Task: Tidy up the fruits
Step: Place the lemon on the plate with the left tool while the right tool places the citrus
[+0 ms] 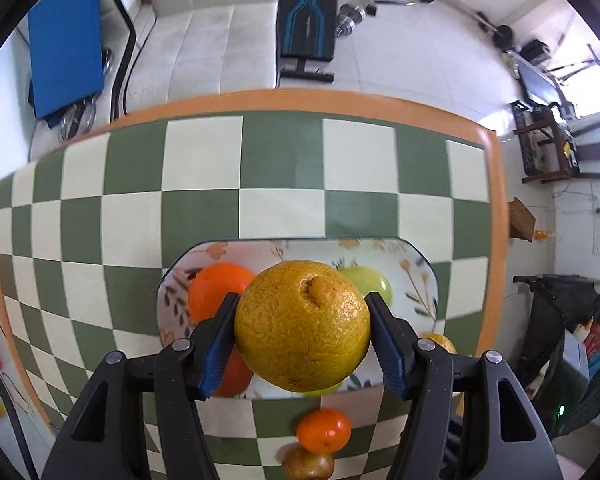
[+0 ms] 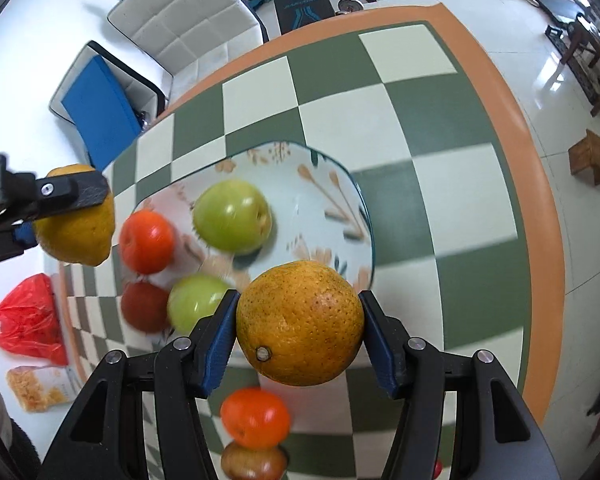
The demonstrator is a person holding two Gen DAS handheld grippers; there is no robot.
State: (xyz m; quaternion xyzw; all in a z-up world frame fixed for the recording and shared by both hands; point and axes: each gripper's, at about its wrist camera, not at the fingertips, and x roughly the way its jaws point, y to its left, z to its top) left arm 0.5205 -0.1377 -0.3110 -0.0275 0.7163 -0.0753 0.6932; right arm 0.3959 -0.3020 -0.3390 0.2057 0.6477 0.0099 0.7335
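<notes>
In the left wrist view my left gripper (image 1: 302,300) is shut on a yellow-orange citrus fruit (image 1: 300,336), held above a floral plate (image 1: 416,276). On that plate lie an orange fruit (image 1: 216,286) and a green apple (image 1: 370,282). My right gripper (image 2: 299,298) is shut on an orange (image 2: 300,332) over the near edge of the plate (image 2: 332,200). In the right wrist view the plate holds two green apples (image 2: 232,214) (image 2: 196,302), a red-orange fruit (image 2: 146,242) and a dark red fruit (image 2: 144,306). The left gripper's citrus (image 2: 76,232) hangs at the left.
A small tangerine (image 2: 256,418) and a brownish fruit (image 2: 252,462) lie on the green-and-cream checked table (image 2: 420,120), which has an orange rim. A red plastic bag (image 2: 28,320) and a snack packet (image 2: 40,388) lie at the left. A white chair (image 2: 184,12) stands beyond the table.
</notes>
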